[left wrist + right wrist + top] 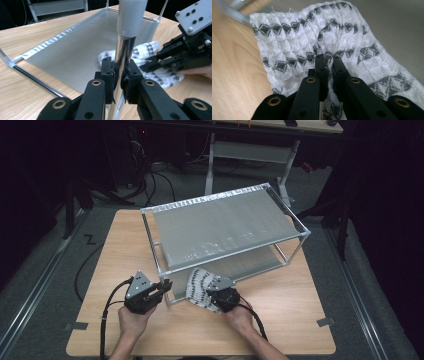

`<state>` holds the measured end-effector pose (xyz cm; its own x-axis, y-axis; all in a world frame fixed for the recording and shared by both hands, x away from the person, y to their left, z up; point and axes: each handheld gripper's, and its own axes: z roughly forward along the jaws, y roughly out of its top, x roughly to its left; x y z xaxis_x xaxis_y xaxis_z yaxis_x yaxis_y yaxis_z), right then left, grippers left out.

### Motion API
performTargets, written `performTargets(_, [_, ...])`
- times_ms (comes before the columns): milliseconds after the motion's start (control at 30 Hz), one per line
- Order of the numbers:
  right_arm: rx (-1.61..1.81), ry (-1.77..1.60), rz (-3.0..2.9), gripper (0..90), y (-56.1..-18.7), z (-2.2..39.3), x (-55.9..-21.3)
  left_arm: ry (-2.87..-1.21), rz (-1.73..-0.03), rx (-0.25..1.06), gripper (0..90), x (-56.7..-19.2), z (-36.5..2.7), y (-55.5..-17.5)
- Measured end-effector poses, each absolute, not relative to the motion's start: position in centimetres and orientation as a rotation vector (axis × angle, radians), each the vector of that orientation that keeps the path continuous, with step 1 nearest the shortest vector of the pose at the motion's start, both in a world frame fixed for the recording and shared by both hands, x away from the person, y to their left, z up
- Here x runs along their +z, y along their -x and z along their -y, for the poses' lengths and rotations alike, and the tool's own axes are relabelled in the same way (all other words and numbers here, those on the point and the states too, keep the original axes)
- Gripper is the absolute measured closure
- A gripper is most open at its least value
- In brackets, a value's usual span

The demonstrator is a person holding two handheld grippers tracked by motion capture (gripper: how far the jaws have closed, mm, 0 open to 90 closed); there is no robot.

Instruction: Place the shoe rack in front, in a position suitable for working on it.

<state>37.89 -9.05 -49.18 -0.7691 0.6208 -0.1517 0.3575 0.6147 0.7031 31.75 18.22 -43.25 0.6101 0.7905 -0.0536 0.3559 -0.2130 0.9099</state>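
My left gripper [119, 75] is clamping the shiny front corner post [124, 53] of the metal rack [227, 195]. My right gripper [330, 61] is pinching a fold of the white-and-grey patterned cloth [312, 37], which is lying at the lower shelf's [72, 52] front edge on the wooden table [290, 320].

— That cloth [317, 47] is white with dark grey diamond bands, a waffle weave.

— And the rack [227, 227]? Silvery posts, pale grey shelves (frosted white caps at the corners). Light wood table [295, 320], black grippers.
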Motion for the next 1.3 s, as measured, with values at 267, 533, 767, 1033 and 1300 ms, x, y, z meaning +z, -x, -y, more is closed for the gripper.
performTargets(267, [0.912,-0.903,-2.401,85.8,-38.9,12.9,-49.1,-1.814,-0.916,0.522,80.6,-43.3,-18.4,-31.6])
performTargets(533, [0.858,-1.031,-2.326,85.7,-40.8,16.9,-49.0,-1.818,-0.910,0.518,80.7,-43.3,-18.5,-31.5])
performTargets(767, [0.808,-1.190,-2.238,85.7,-42.8,21.5,-48.8,-1.827,-0.906,0.517,80.8,-43.2,-18.5,-31.5])
performTargets(1033, [0.740,-1.365,-2.132,85.7,-44.9,26.3,-48.7,-1.833,-0.894,0.512,80.8,-43.2,-18.7,-31.4])
performTargets(1300, [0.678,-1.479,-2.048,85.7,-46.4,28.7,-48.6,-1.836,-0.892,0.510,80.8,-43.2,-18.7,-31.4])
